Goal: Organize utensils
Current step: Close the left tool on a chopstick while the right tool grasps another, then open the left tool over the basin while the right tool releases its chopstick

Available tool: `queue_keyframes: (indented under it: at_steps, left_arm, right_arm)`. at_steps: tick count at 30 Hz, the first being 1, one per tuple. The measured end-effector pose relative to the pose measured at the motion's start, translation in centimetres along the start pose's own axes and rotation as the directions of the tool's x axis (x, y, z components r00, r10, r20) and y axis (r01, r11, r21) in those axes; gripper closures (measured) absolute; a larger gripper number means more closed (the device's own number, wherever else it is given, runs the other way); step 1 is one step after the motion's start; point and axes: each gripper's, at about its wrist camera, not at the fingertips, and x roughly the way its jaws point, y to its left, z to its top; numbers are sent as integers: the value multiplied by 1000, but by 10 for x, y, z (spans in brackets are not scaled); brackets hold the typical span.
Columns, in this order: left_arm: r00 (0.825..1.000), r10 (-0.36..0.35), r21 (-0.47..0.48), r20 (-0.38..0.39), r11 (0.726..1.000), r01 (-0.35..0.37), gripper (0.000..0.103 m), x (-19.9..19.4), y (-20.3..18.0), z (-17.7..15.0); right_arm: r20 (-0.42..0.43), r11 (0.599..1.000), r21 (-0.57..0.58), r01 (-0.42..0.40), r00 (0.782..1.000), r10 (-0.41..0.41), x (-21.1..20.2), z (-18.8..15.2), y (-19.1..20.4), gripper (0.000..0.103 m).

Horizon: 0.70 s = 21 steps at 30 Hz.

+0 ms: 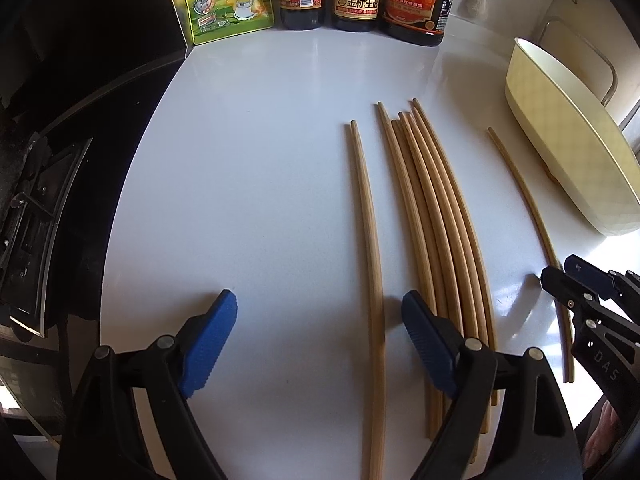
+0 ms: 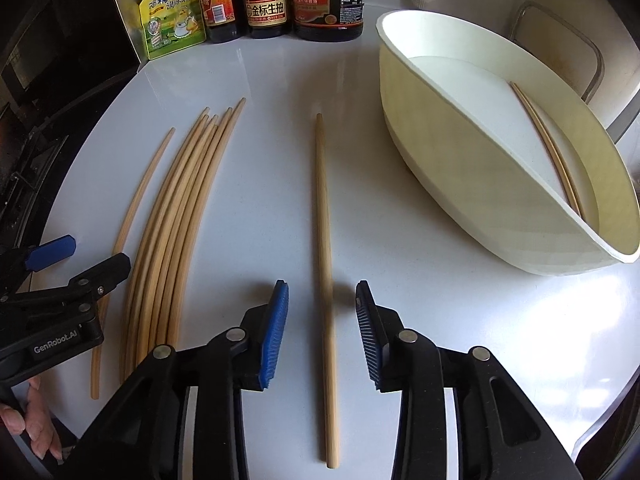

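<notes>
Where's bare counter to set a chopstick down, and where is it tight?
Free: the white counter between the sauce bottles and the chopstick tips; also the strip between the single chopstick and the cream tray. Left of the leftmost chopstick toward the stove is bare too. Crowded: the chopstick bundle.

Both grippers (image 2: 322,332) are black with ribbed blue pads (image 2: 274,336), silver pivot pins, and apparently "GenRobot.AI" lettering.

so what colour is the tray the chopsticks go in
Pale cream-yellow tray, whiter on its floor; the right wrist view shows it best.
</notes>
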Motion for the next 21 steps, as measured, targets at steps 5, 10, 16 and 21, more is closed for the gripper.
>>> queue_keyframes:
  at_steps: [5, 10, 16, 21]
  left_arm:
    - [1000, -2, 14, 17, 1000, 1, 34, -1, -6, -3]
    - [999, -26, 56, 40, 998, 24, 64, -2, -18, -6]
    - [998, -59, 85, 21, 995, 57, 96, -1, -26, -2]
    - [996, -82, 61, -26, 995, 84, 96, 0, -20, 2]
  right_arm:
    - [14, 1000, 0, 6, 1000, -6, 3, 3, -1, 69]
    - [10, 999, -32, -4, 1000, 4, 4, 2, 6, 81]
    - [-2, 999, -35, -5, 1000, 5, 1, 1, 10, 97]
    - [-16, 999, 9, -41, 999, 41, -2, 0, 7, 97]
